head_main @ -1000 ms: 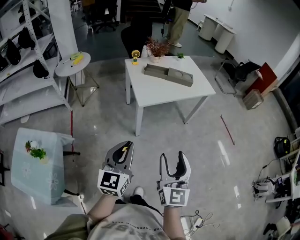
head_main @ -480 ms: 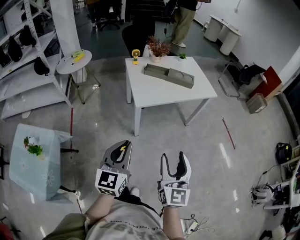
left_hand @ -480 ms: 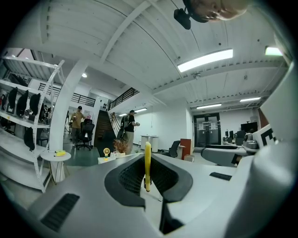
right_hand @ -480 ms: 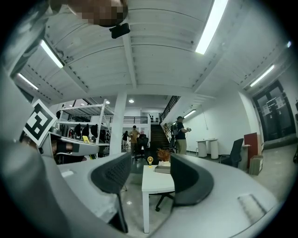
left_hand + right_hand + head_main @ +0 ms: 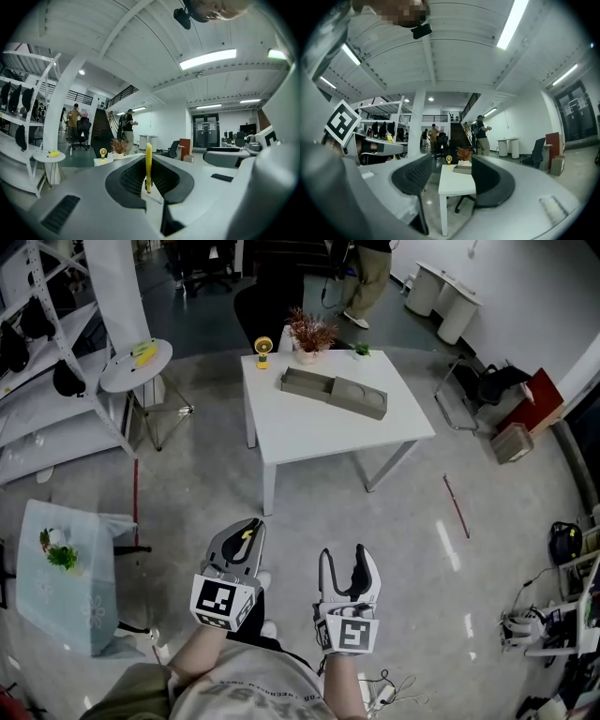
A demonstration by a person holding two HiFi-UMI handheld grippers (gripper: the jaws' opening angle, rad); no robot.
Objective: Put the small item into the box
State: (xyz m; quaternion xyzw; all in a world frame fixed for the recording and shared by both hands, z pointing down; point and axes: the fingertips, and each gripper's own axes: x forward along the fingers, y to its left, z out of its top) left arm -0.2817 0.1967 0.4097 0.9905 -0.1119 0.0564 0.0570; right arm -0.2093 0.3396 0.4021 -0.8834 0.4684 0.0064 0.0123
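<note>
**A:** Where's the small thing?

**B:** Pinched in the left gripper (image 5: pixel 246 532), over the glossy grey floor (image 5: pixel 422 521) and well apart from the table's near edge. It's a thin, flat yellow item (image 5: pixel 148 164). The dark ribbed pads (image 5: pixel 132 177) are pressed onto its faces.

**A:** Which way does it lie?

**B:** In the left gripper view it stands on end, long axis up and down, thin edge towards the camera.

**A:** And the other claw?

**B:** The right gripper (image 5: pixel 347 557) has its jaws spread, with only air between them.

**A:** The box?

**B:** A matte grey box (image 5: pixel 333 392), long and low, lying slantwise near the far edge of the smooth white table (image 5: pixel 319 442). It has a rectangular trough and a rounded hollow, but I can't tell their contents. A little round yellow fan (image 5: pixel 263 346) stands at the far left corner, with a reddish, spiky plant (image 5: pixel 310 334) beside it.
</note>
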